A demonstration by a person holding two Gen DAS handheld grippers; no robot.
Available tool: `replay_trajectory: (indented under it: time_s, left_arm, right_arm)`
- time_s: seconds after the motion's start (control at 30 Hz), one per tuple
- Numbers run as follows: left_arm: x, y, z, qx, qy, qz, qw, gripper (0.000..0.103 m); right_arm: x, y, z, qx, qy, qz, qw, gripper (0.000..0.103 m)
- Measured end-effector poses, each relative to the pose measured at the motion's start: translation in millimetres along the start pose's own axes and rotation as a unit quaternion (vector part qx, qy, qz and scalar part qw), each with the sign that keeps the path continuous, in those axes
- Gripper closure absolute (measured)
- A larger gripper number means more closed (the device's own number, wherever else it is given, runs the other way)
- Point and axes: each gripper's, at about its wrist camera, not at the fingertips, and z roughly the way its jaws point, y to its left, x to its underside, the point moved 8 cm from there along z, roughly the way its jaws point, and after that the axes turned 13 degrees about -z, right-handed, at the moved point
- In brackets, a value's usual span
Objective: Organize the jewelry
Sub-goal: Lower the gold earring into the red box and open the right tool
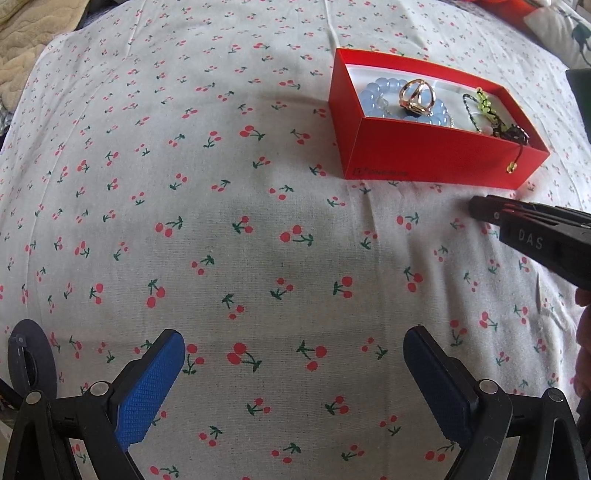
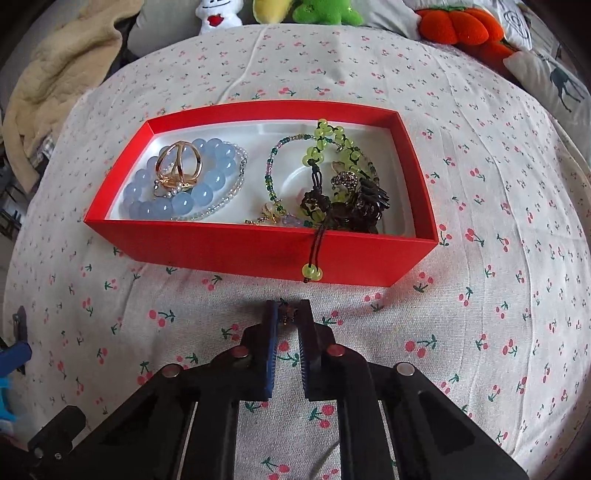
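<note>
A red box [image 2: 258, 254] is being seen resting on a cherry-print cloth [image 1: 221, 184], open at the top, with a white lining. In its left part, a bracelet of pale blue beads [image 2: 207, 184] is lying coiled, and a gold ring-like ornament [image 2: 179, 162] is sitting on top of it, touching the beads. A strand of small clear beads [image 2: 236, 184] is curving just beside the blue ones. In the right part, a thin string of green and pink beads [image 2: 271, 166] is looping around a yellow-green beaded piece [image 2: 332, 144], and a dark, sparkly cluster [image 2: 354, 203] is piled against the near wall. A dark cord from that pile is being draped over the near wall, with two yellow-green beads [image 2: 312, 272] hanging against the red outside.

The right hand-held gripper [image 2: 288, 314] is being held just in front of the box's near wall, its jaws nearly together and clamped on a small dark item [image 2: 287, 317] at the tips; what that item is cannot be told. The left hand-held gripper [image 1: 293, 354] is being held well apart from the box, low over the cloth, with its blue pads [image 1: 147, 387] spread wide and nothing between them. Plush toys [image 2: 325, 11] and a beige blanket [image 2: 55, 81] are lying beyond the cloth.
</note>
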Motion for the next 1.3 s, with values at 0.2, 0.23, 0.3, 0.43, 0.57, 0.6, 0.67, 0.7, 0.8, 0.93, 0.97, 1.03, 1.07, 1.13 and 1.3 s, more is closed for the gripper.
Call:
replay_trajectory:
  time_s: [0.2,0.23,0.3,0.43,0.57,0.6,0.67,0.7,0.8,0.93,0.97,1.03,1.07,1.13,1.3]
  left_arm:
    - [-1,2,0,-0.001,0.0,-0.003,1.0,0.005]
    - [-1,3,0,-0.001,-0.001,-0.004,1.0,0.005]
    - [-2,4,0,0.0,-0.001,-0.006,1.0,0.005]
    - [-2,5,0,0.0,0.001,-0.008,1.0,0.005]
    - [-3,3,-1,0.002,0.0,-0.009,1.0,0.005]
    - [-3,3,-1,0.002,0.0,-0.008,1.0,0.005]
    - [-3,1,-2,0.003,-0.001,-0.008,1.0,0.005]
    - [-3,0,-2,0.003,-0.002,-0.007,1.0,0.005]
    - [-3,-2,-1,0.003,-0.002,-0.005,1.0,0.005]
    - [-1,-3,1,0.0,0.001,-0.002,1.0,0.005]
    - [-1,-3,1,-0.001,0.0,-0.002,1.0,0.005]
    - [-1,-4,2,-0.001,0.001,-0.003,1.0,0.005]
    - [-1,-4,2,-0.001,0.001,-0.003,1.0,0.005]
    - [-2,-6,3,0.0,-0.001,-0.003,1.0,0.005]
    - [-6,-8,2,-0.002,-0.007,-0.006,1.0,0.005]
  right_arm:
    - [3,-3,-4,-0.021,0.003,0.011,1.0,0.092]
    - [3,-4,-5,-0.024,0.004,0.014,1.0,0.092]
    - [5,-6,-7,-0.03,0.006,0.022,0.999,0.092]
    - [9,-11,-12,-0.043,0.015,0.036,0.998,0.092]
    - [11,-11,-25,-0.061,0.009,0.045,0.997,0.092]
    - [9,-11,-31,-0.065,0.003,0.046,0.997,0.092]
    - [4,-11,-43,-0.071,-0.013,0.046,0.996,0.092]
    - [1,-10,-49,-0.076,-0.022,0.046,0.996,0.092]
    - [-12,-11,-67,-0.085,-0.052,0.049,0.994,0.092]
    - [-29,-15,-75,-0.091,-0.077,0.061,0.991,0.092]
    - [-32,-16,-73,-0.092,-0.078,0.065,0.991,0.092]
    - [-37,-18,-68,-0.095,-0.078,0.073,0.99,0.092]
    - [-39,-18,-65,-0.1,-0.078,0.074,0.989,0.092]
    - [-44,-21,-62,-0.1,-0.083,0.078,0.988,0.091]
    - [-46,-31,-63,-0.093,-0.084,0.078,0.989,0.08]
